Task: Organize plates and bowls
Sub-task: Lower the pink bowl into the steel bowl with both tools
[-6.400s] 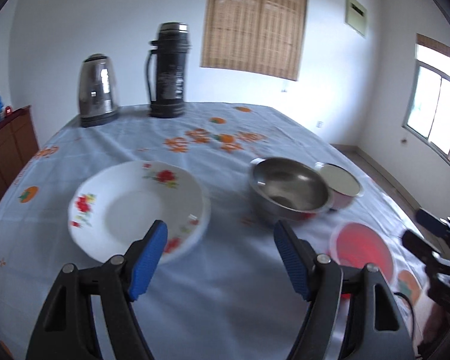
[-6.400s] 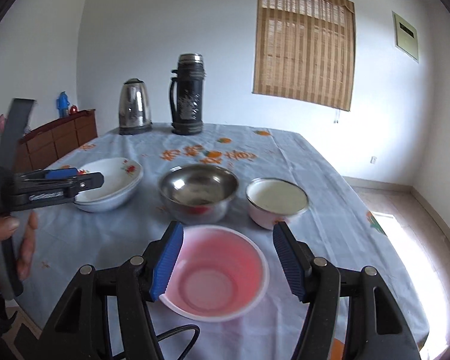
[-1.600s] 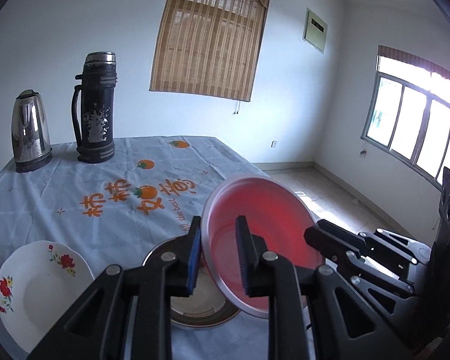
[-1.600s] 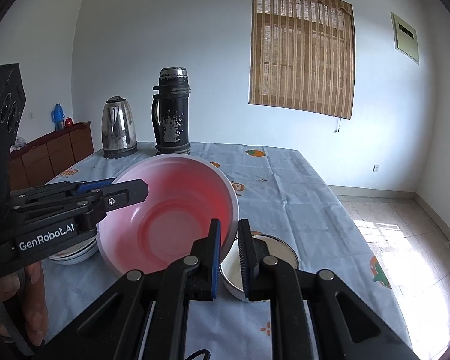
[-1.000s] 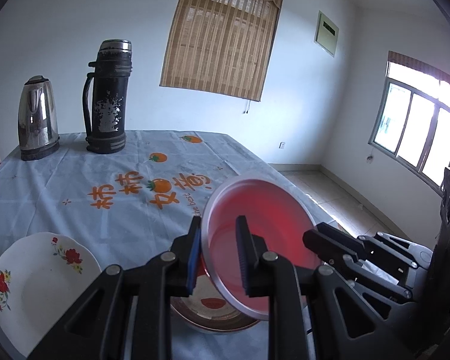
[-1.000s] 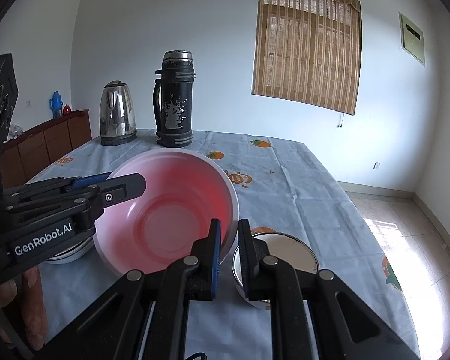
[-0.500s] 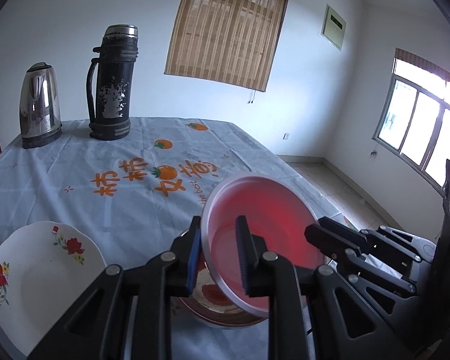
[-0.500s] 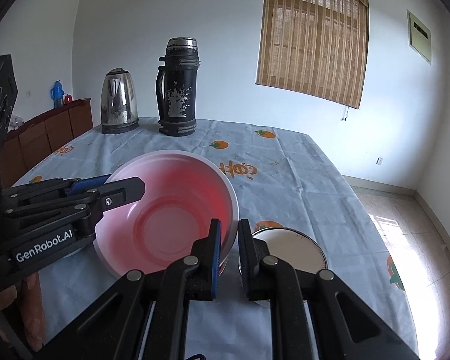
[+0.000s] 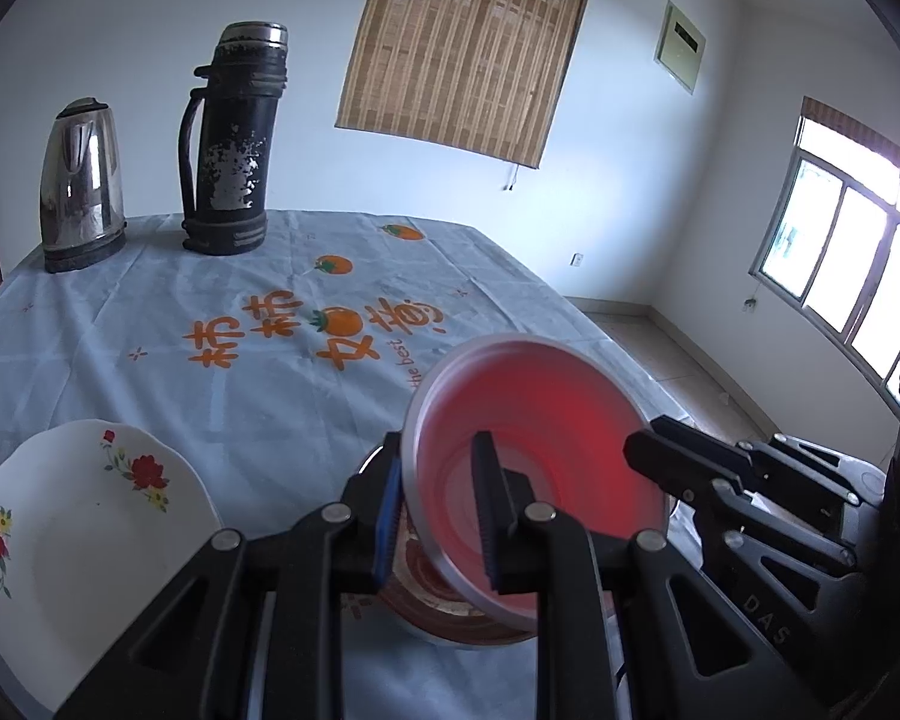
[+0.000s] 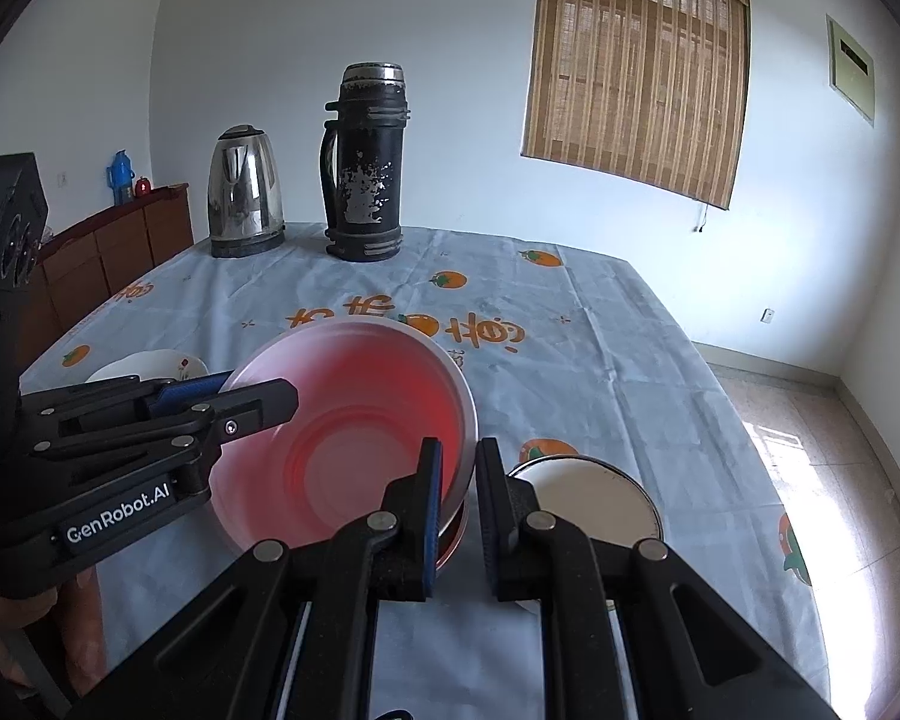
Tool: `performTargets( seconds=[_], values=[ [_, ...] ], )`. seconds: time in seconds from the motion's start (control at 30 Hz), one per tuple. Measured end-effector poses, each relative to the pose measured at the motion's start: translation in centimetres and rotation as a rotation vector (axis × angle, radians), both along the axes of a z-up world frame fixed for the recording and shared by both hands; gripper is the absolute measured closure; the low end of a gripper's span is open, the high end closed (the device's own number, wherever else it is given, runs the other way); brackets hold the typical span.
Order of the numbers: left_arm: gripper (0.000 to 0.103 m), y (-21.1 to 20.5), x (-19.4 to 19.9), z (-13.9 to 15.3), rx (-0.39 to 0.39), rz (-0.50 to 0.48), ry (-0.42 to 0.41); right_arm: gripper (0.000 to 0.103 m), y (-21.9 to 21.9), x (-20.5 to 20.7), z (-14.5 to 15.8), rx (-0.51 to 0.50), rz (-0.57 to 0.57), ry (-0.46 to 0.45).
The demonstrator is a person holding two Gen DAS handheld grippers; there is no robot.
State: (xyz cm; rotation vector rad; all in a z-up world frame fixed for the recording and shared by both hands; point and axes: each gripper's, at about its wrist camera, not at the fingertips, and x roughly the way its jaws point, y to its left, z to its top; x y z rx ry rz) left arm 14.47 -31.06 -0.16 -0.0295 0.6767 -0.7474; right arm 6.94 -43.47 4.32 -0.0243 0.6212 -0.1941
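The pink bowl (image 9: 528, 450) was held at opposite rims by both claws: the left claw (image 9: 438, 510) was clamped on the near-left rim and the right claw (image 10: 457, 510) on the near-right rim, each narrowed onto the thin wall. Compared with a second earlier, the bowl had been brought lower and was seen just over the steel bowl (image 9: 450, 618) on the worktop (image 9: 210, 312), with a sliver of that bowl showing beneath it (contact could not be told). Nesting was therefore judged nearly done; release was not yet made. The white bowl (image 10: 588, 492) was seen just beside on the right, and the floral plate (image 9: 84, 534) lay apart on the left.
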Motion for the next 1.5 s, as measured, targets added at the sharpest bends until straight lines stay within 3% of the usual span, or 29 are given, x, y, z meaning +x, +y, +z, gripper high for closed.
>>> performTargets(
  seconds=[0.33,0.67,1.5],
  values=[
    [0.083,-0.3,0.4,-0.5,0.037,-0.003,0.021,0.090,-0.4,1.0,-0.3,0.016,0.014,0.051],
    [0.083,0.1,1.2,-0.9,0.023,-0.015,0.079,0.090,-0.7,2.2,-1.2,0.033,0.034,0.128],
    [0.083,-0.6,1.7,-2.2,0.074,-0.035,0.144,0.088,-1.5,3.8,-2.8,0.056,0.045,0.212]
  ],
)
